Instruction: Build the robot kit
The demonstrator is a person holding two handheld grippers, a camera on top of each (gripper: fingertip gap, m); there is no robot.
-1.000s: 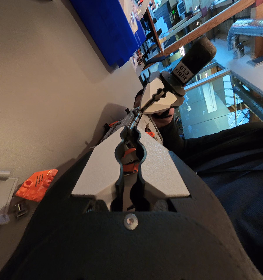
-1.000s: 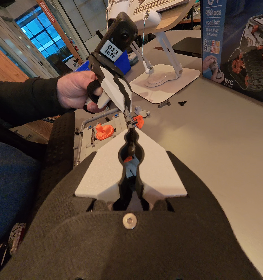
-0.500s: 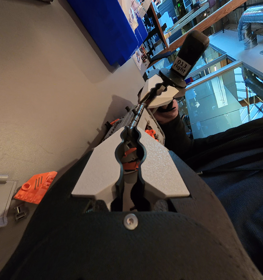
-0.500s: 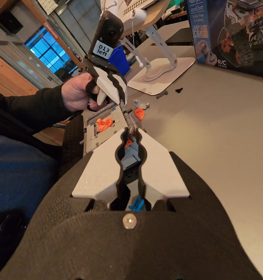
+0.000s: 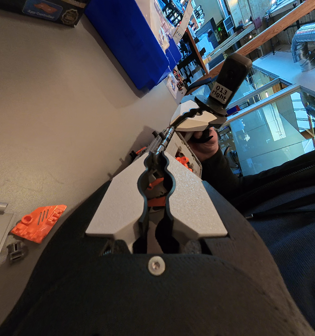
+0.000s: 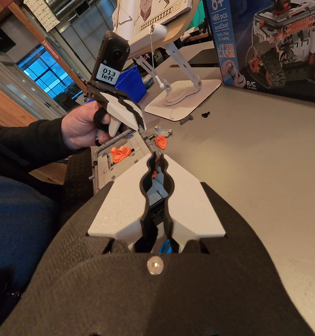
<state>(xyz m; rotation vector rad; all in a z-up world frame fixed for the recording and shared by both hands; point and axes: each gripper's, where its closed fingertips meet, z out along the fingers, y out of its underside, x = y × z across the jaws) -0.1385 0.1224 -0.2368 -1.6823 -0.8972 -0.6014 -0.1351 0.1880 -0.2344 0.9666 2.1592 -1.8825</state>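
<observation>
A grey rod [image 5: 164, 141] is pinched at one end by the left gripper [image 5: 156, 156] and at the other by the right gripper [image 6: 157, 156], both closed; the model [image 6: 116, 163] hangs beneath.

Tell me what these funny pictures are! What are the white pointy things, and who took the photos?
A person holds one grabbing tool in each hand. Each tool has two white fingers and a small camera looking along them, so one picture comes from each tool. The left gripper and the right gripper are both shut on the same grey bar, one at each end. The bar belongs to a half-built toy model with an orange gear. On the table lie an orange piece, a stand, the toy's box and a blue bin.
</observation>
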